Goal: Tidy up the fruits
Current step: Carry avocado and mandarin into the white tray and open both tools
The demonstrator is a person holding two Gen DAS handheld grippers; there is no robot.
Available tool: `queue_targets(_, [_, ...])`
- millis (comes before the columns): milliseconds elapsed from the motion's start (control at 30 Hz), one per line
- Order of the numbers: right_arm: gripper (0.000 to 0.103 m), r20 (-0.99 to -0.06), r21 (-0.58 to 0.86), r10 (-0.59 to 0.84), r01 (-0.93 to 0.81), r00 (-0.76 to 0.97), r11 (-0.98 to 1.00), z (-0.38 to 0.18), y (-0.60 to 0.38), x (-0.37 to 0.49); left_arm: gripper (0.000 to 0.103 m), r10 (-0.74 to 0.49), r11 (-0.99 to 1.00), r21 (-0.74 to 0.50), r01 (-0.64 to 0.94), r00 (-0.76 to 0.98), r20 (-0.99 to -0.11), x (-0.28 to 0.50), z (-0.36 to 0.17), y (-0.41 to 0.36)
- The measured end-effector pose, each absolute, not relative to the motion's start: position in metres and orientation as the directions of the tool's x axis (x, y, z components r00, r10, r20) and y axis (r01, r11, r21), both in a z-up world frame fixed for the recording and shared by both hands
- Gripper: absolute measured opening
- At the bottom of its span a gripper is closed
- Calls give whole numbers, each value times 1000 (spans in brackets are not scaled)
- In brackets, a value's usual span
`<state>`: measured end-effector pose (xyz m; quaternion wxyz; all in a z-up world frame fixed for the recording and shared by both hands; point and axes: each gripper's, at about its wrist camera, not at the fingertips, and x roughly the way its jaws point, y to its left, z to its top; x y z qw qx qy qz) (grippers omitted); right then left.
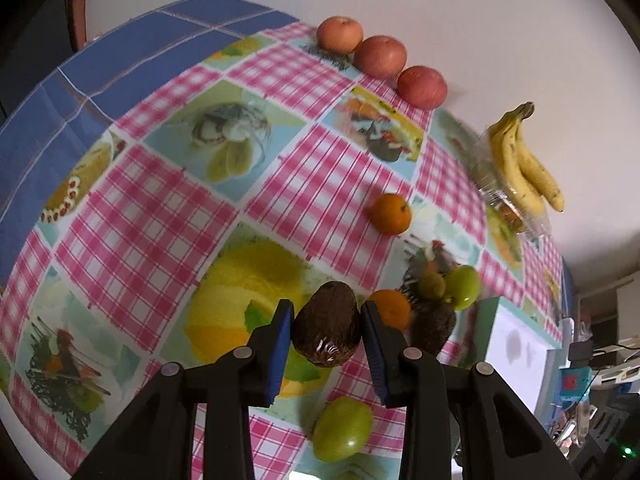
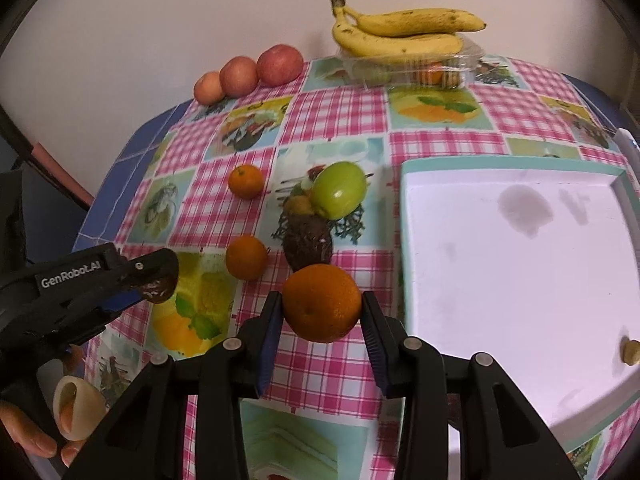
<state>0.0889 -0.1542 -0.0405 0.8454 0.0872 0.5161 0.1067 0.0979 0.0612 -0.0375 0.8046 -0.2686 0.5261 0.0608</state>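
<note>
- A plain pale wall (image 2: 160, 20) fills twelve o'clock behind the table.
- Pink-checked tablecloth (image 1: 160, 220) covers the table; its blue edge (image 1: 100, 68) lies toward ten o'clock.

From the left wrist view, my left hand-held gripper (image 1: 327, 320) covers the lower half of the avocado (image 1: 326, 326) it grips, and its arms run off the bottom edge. A second dark avocado (image 1: 434, 326) sits half behind an orange (image 1: 390, 308), smeared by blur. The white tray (image 1: 516, 344) is cut short by the gripper arm, and the clutter beyond the tabletop's (image 1: 160, 208) right end is too small for me to make out. From the right wrist view, I cannot tell what lies inside the clear plastic box (image 2: 412, 66) under the bananas (image 2: 400, 32). The small pale thing (image 2: 631, 353) on the tray's far edge is unclear. The hand (image 2: 36, 436) at lower left is cropped by the frame.
</note>
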Motion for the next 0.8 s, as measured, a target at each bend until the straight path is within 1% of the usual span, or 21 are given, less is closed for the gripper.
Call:
queue_targets(333, [41, -852, 245, 205, 20, 482, 969, -30, -215, 83, 37, -191, 855, -384, -349, 475, -859, 94, -18, 44])
queue_targets(433, [41, -862, 218, 148, 90, 484, 972, -31, -245, 81, 37, -195, 868, -377, -323, 477, -857, 94, -15, 32])
queue_targets(633, [41, -878, 257, 107, 271, 466, 928, -39, -317, 73, 36, -218, 900, -360, -246, 463, -859, 93, -12, -4])
queue_targets(800, [41, -886, 234, 48, 355, 461, 905, -40, -358, 65, 37, -236, 930, -333, -153, 446, -863, 92, -11, -43])
